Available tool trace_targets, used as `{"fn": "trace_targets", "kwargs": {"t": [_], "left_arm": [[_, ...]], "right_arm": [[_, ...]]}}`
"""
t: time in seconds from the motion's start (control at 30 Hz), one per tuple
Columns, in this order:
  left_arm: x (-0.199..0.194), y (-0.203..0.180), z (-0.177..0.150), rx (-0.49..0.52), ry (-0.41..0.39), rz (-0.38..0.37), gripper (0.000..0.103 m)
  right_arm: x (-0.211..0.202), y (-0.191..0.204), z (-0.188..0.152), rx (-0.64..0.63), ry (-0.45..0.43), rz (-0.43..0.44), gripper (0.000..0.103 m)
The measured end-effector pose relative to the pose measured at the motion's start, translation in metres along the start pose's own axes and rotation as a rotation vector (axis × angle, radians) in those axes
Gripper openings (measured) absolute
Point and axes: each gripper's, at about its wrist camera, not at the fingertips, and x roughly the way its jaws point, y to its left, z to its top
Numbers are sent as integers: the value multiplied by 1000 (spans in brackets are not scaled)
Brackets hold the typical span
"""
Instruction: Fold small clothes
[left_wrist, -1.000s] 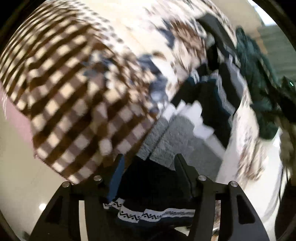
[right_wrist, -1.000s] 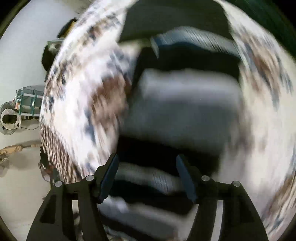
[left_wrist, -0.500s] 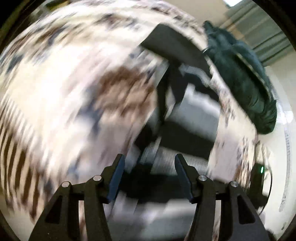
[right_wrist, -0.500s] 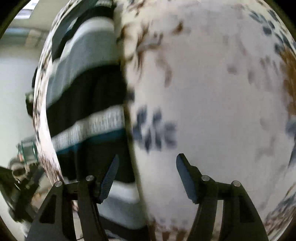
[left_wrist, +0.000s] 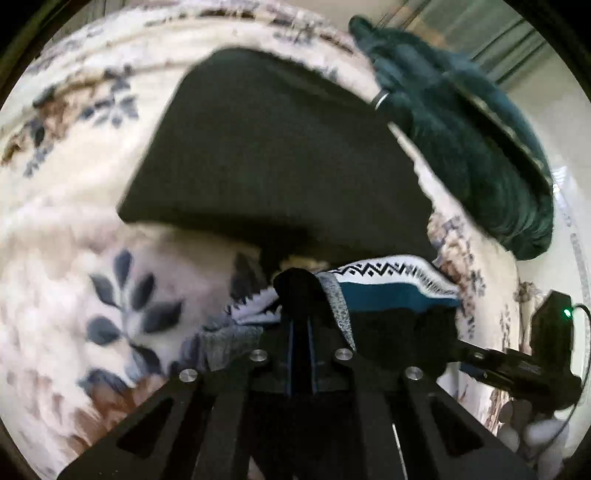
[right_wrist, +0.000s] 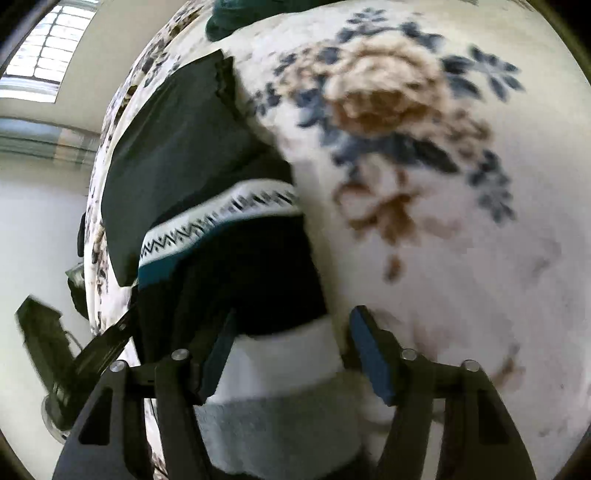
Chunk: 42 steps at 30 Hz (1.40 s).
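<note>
A cream fleece blanket with blue and brown flowers (left_wrist: 55, 236) covers the surface, a dark teal fuzzy heap (left_wrist: 469, 122) lies along its far edge, and a bright window with a grid of panes (right_wrist: 40, 62) shows beyond a pale wall (right_wrist: 33, 221).

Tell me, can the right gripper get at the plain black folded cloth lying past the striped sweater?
Probably yes. The right gripper is open, holding nothing, and straddles the striped sweater. The black cloth lies uncovered on the floral blanket just beyond; only the sweater lies between.
</note>
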Motion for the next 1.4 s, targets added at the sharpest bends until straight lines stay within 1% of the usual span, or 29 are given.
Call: {"fn": "trace_targets", "kwargs": {"t": [0.07,0.1,0.2,0.23,0.3,0.37,0.4,0.43,0.47,0.5,0.53,0.6,0.63,0.7,0.73,0.8,0.83,0.87,0.9,0.97,1.0,1.1,1.13,1.17,1.2,1.23,1.3,1.33,1.4], "left_arm": [[-11,9,7,-7,-19,-28,4],[-9,14,10,-11,-17,-24,4],[15,30,17,-19,33,12,4],[26,34,20,-19,56,20,4],[42,34,22,2,95,28,5],[40,37,24,-26,120,-12,9],[34,40,23,-40,126,-33,9],[22,42,20,-56,130,-62,17],[7,42,13,-58,120,-80,21],[-7,43,4,-52,105,-88,26],[-24,42,-8,-48,95,-95,35],[-61,38,-45,-47,94,-107,47],[-79,36,-69,-51,105,-112,49],[-106,31,-114,-48,140,-101,49],[-120,28,-142,-45,164,-78,49],[-136,22,-188,-56,225,-52,49],[-144,18,-214,-63,254,-28,49],[-149,14,-239,-70,279,-23,49],[-150,7,-256,-74,300,-16,49],[-154,4,-299,-105,351,5,49],[-154,3,-313,-119,368,7,49],[-143,1,-357,-152,443,51,49],[-139,-1,-368,-147,454,61,49],[-136,-4,-376,-138,450,80,46],[-137,-7,-384,-123,413,102,42],[-141,-11,-383,-113,380,107,11],[-150,-17,-384,-105,333,121,9],[-158,-20,-383,-101,298,123,7],[-176,-28,-381,-84,244,125,6]], "right_arm": [[-7,8,3,-53,-38,-50,25],[-8,13,4,-72,-51,-67,21],[4,32,11,-92,-58,-110,18],[14,44,15,-94,-42,-133,18],[23,45,20,-90,-4,-142,18],[24,47,20,-82,12,-139,30],[16,45,18,-74,16,-134,36],[7,40,13,-69,21,-117,48],[-6,34,0,-67,33,-85,57],[-14,31,-9,-67,42,-78,58],[-28,21,-28,-71,56,-80,59],[-46,10,-58,-79,87,-93,59],[-53,6,-74,-80,100,-98,59],[-69,-8,-121,-86,144,-106,59],[-72,-12,-136,-86,156,-105,59],[-85,-27,-188,-86,201,-117,59],[-90,-35,-204,-87,214,-123,59],[-96,-43,-228,-79,233,-129,59],[-100,-51,-251,-64,255,-125,59],[-106,-69,-286,-38,281,-116,59],[-106,-78,-308,-8,298,-111,59],[-98,-100,-355,49,336,-96,59],[-96,-106,-368,54,339,-96,59],[-91,-111,-381,63,345,-102,59],[-85,-113,-394,73,351,-104,59],[-84,-117,-398,76,350,-98,57],[-77,-110,-415,79,323,-70,27],[-74,-102,-419,66,309,-86,10],[-75,-89,-423,33,274,-119,9]]}}
